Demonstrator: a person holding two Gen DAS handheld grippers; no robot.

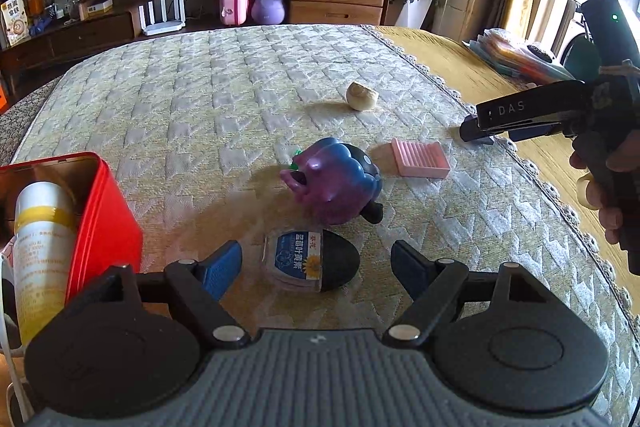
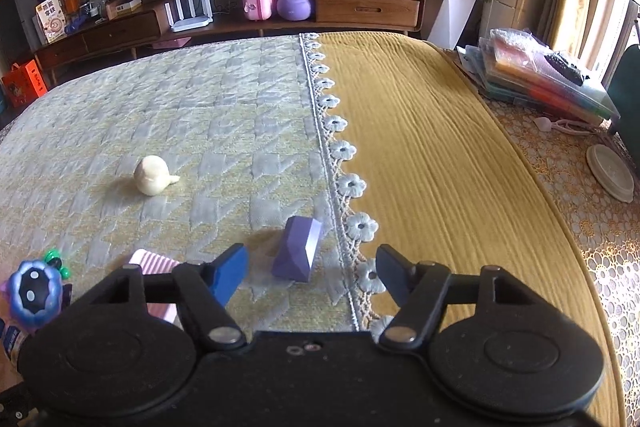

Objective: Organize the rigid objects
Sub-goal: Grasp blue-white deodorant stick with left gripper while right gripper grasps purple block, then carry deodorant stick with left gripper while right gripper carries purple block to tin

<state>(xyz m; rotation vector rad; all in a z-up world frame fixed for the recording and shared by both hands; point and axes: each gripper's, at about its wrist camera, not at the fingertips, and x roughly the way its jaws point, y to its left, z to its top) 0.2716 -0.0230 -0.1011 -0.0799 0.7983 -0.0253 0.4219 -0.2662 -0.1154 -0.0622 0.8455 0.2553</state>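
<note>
Left gripper (image 1: pixel 316 267) hovers low over the quilted tabletop (image 1: pixel 200 99), jaws wide, nothing gripped. A small black-capped container with a blue label (image 1: pixel 312 261) lies on its side between the fingertips; pads not touching it. Just beyond it: purple-blue toy (image 1: pixel 334 179), tipped over. Pink ridged tray (image 1: pixel 420 158) to its right, cream shell-like piece (image 1: pixel 362 96) farther back.

Red tin (image 1: pixel 102 211) at the left edge, open, with a white-and-yellow spray can (image 1: pixel 40 247) standing in it.

Right gripper (image 2: pixel 312 269), jaws partly open, empty. Purple faceted block (image 2: pixel 298 253) sits on the quilt between the fingertips, closer to the left one; no contact visible. Block is just left of the lace trim (image 2: pixel 340 167) where the quilt meets the mustard cloth (image 2: pixel 432 163). Cream piece (image 2: pixel 152 175) well apart, back left.

From the left view, the right gripper (image 1: pixel 476 131) comes in from the right, held by a hand (image 1: pixel 600 187).
</note>
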